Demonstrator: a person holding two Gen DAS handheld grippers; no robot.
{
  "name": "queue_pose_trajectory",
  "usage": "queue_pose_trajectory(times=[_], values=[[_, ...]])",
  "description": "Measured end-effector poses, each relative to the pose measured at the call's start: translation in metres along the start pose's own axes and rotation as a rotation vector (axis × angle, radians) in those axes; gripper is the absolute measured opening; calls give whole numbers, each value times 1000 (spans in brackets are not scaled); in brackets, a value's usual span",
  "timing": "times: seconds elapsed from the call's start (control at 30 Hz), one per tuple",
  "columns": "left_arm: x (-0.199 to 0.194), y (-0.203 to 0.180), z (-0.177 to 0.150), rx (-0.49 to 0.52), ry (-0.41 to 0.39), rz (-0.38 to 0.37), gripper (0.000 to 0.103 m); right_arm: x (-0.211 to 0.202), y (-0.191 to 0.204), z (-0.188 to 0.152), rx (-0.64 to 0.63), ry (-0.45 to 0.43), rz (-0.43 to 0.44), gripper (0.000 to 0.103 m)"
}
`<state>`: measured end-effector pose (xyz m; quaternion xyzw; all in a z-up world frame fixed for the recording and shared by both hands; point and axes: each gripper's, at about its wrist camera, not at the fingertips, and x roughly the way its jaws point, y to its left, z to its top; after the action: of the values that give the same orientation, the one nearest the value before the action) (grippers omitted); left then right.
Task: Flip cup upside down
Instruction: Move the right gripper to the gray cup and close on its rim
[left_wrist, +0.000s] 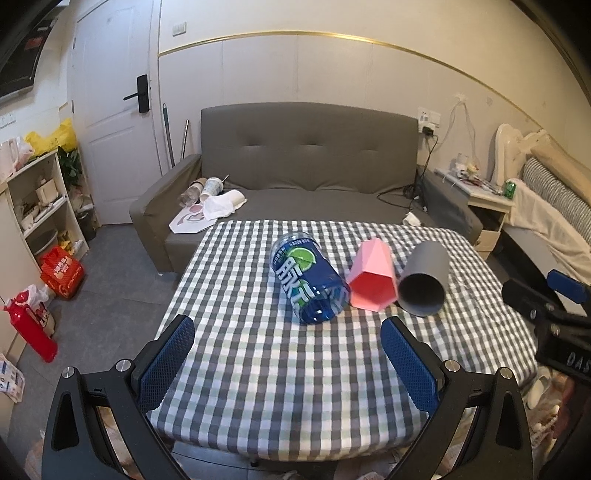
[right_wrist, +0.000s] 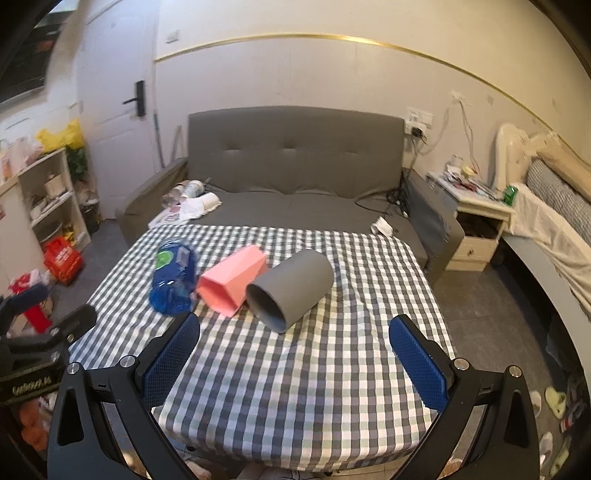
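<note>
Three cups lie on their sides in a row on the checkered table (left_wrist: 258, 369), mouths toward me: a blue printed cup (left_wrist: 308, 277) at left, a pink angular cup (left_wrist: 371, 275) in the middle, a grey round cup (left_wrist: 424, 280) at right. In the right wrist view they are the blue cup (right_wrist: 173, 277), the pink cup (right_wrist: 232, 278) and the grey cup (right_wrist: 291, 288) on the table (right_wrist: 295, 387). My left gripper (left_wrist: 288, 354) is open and empty, short of the blue cup. My right gripper (right_wrist: 295, 350) is open and empty, short of the grey cup.
A grey sofa (left_wrist: 306, 162) with cups and paper on its left seat stands behind the table. A shelf (left_wrist: 37, 206) and red items are on the floor at left. A nightstand (right_wrist: 476, 221) and bed (right_wrist: 554, 221) are at right. The other gripper (left_wrist: 546, 314) shows at the right edge.
</note>
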<state>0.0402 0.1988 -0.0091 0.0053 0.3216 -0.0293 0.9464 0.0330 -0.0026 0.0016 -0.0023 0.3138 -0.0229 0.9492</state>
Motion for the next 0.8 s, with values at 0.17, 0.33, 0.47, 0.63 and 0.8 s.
queue_pose_trajectory(times=[0.17,0.33,0.47,0.63,0.8], values=[[28,-2,15,2,26,-4,103,39,-8,27,94,68,-40,103],[57,-5,29,20,41,-5,103,90,-5,39,158,161,-58,103],[74,-1,31,19,62,-11,103,123,1,38,172,229,-68,102],[87,6,29,-7,88,-23,103,155,5,34,190,304,-70,95],[92,10,31,-27,97,-39,103,171,8,32,218,333,-43,91]])
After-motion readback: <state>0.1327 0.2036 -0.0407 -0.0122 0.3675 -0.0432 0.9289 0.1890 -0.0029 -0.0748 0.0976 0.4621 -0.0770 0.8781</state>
